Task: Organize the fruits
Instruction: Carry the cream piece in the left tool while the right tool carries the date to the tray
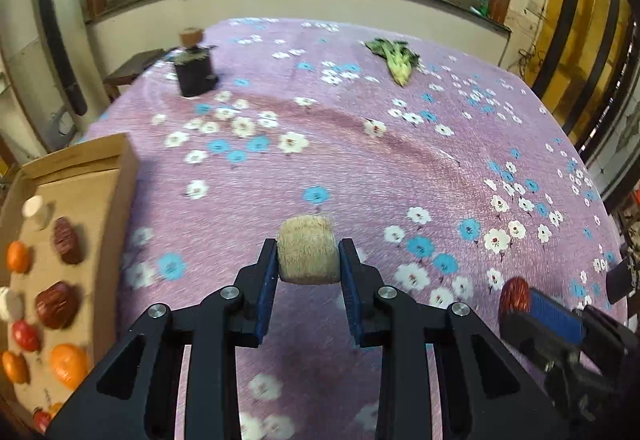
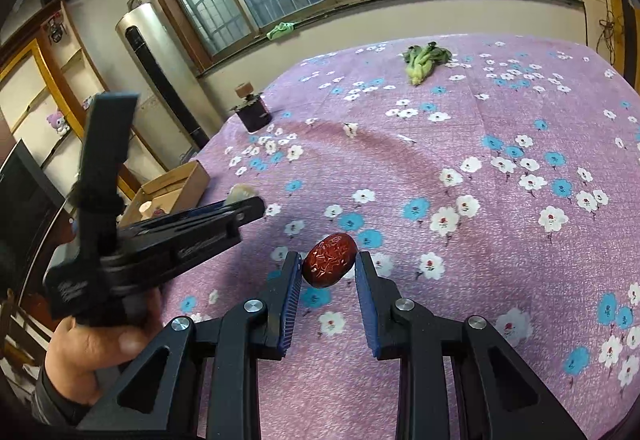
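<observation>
Cardboard box (image 1: 120, 175) at nine o'clock holds oranges (image 1: 69, 364) and red dates (image 1: 56, 304). Left gripper (image 1: 308, 260) clamps a tan, fibrous roll (image 1: 307, 255); right gripper (image 2: 329, 264) clamps a red date (image 2: 329, 260) over the bench (image 2: 500, 240).

A purple worktop cloth (image 1: 360, 167) patterned with white and blue flowers; beside it, orange and dark-red fruits (image 1: 56, 304) fill a tan cardboard box (image 1: 116, 175).
</observation>
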The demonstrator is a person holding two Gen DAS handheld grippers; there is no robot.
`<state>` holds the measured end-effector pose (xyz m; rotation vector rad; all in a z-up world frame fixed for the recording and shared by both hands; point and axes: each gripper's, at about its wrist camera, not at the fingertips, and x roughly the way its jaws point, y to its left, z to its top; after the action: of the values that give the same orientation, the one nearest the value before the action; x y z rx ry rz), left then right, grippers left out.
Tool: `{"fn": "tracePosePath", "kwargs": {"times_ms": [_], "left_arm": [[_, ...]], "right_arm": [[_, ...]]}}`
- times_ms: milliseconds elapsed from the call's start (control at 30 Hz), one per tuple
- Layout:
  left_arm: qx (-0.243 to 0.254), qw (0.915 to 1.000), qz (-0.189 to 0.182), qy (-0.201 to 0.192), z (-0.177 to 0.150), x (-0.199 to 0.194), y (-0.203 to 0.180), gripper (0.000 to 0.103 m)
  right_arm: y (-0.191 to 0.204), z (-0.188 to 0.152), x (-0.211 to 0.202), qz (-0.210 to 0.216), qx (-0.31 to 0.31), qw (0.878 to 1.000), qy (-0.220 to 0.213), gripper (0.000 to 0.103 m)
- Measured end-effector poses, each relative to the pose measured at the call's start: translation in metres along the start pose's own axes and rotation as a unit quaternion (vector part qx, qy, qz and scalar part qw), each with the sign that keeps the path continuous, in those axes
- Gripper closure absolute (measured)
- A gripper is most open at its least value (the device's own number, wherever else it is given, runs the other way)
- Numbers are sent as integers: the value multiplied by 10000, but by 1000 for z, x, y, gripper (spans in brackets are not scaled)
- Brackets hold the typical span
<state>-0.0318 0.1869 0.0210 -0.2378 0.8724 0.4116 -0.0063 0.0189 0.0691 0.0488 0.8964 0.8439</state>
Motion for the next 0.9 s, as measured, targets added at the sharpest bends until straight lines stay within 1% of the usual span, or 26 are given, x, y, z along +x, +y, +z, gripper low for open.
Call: {"fn": "tracePosePath", "kwargs": {"times_ms": [267, 567, 900], "left_arm": [[-257, 9993, 166, -224, -15, -29, 33, 76], [-434, 9979, 329, -340, -27, -42, 57, 76], [-613, 9965, 440, -364, -39, -50, 83, 76]], "right_arm": [[27, -1, -2, 188, -191, 9996, -46, 75], [60, -11, 4, 406, -389, 9984, 47, 75], [84, -17, 15, 540, -603, 9965, 220, 75]]}}
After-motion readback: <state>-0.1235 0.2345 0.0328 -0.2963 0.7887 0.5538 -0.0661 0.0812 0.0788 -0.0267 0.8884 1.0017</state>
